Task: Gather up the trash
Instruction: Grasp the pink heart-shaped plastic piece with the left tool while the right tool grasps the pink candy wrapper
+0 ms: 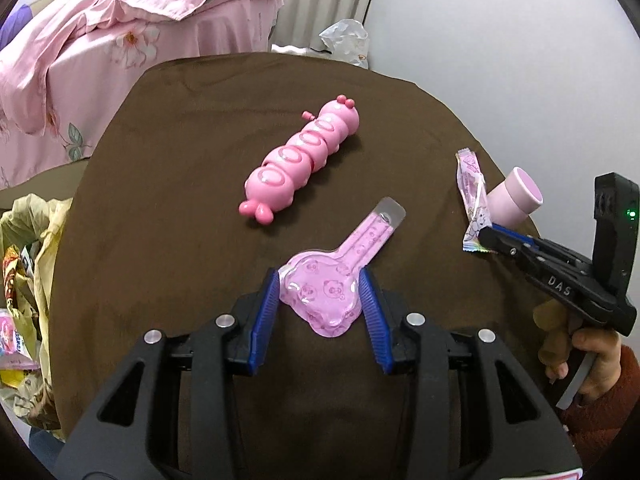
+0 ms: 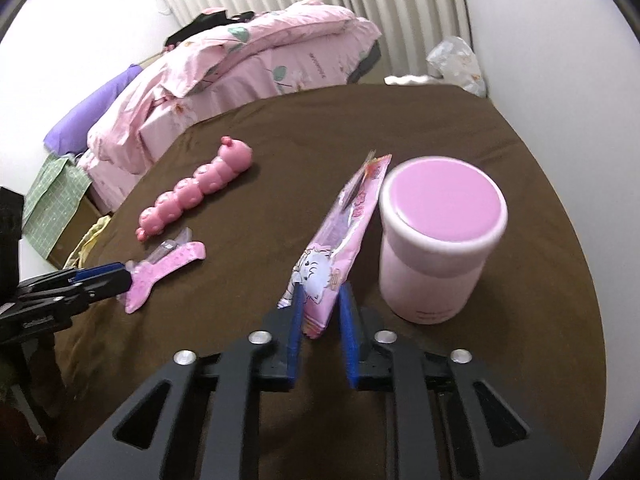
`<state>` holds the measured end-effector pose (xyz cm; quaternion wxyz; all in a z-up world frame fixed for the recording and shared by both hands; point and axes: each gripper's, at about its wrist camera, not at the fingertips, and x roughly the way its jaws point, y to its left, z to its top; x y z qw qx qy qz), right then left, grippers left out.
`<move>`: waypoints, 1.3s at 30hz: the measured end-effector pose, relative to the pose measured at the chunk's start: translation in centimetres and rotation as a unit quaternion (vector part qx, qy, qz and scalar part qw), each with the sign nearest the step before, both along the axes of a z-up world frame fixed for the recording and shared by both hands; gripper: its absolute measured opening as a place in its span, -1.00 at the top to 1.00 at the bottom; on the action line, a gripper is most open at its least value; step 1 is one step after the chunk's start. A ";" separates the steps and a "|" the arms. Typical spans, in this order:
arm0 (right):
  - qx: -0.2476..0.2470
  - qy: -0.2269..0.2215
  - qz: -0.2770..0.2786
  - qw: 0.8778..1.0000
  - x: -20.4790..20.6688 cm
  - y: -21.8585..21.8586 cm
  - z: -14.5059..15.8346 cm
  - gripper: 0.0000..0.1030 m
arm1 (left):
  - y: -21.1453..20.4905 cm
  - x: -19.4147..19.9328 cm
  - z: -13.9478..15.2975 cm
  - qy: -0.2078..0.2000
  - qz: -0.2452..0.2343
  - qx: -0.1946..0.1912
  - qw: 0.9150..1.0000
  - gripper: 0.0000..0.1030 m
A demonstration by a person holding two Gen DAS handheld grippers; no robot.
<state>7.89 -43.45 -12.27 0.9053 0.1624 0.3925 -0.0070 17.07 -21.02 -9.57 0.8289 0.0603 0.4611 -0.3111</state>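
Both tools hold trash; either piece could slip.
Left tool point(image 1: 320, 284) clamps the blister pack point(image 1: 332, 280) near the tabletop's point(image 1: 180, 160) front edge by its slick rim; right tool point(image 2: 320, 312) pinches the wrapper point(image 2: 340, 236) beside the pink cup point(image 2: 436, 236), easily knocked.
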 end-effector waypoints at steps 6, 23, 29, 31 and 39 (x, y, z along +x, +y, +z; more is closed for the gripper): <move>-0.010 0.025 0.066 0.997 -1.5 1.7 0.5 0.70 | -0.1 -0.7 -0.2 0.008 -0.013 -0.010 1.000 0.19; -0.088 0.028 0.024 0.995 -5.2 1.4 0.7 0.06 | 1.2 -2.1 1.8 -0.020 -0.034 -0.040 0.998 0.07; -0.100 0.010 0.011 0.995 -5.6 0.6 1.0 0.06 | 1.5 -2.1 1.8 -0.031 -0.054 -0.042 0.997 0.06; -0.082 -0.001 0.010 0.997 -5.8 -0.1 1.3 0.06 | 1.4 -2.1 2.0 -0.042 -0.073 -0.045 0.995 0.05; -0.010 0.006 -0.004 1.000 -6.1 -2.1 0.4 0.06 | -0.6 -1.4 0.6 -0.052 -0.125 0.012 0.991 0.05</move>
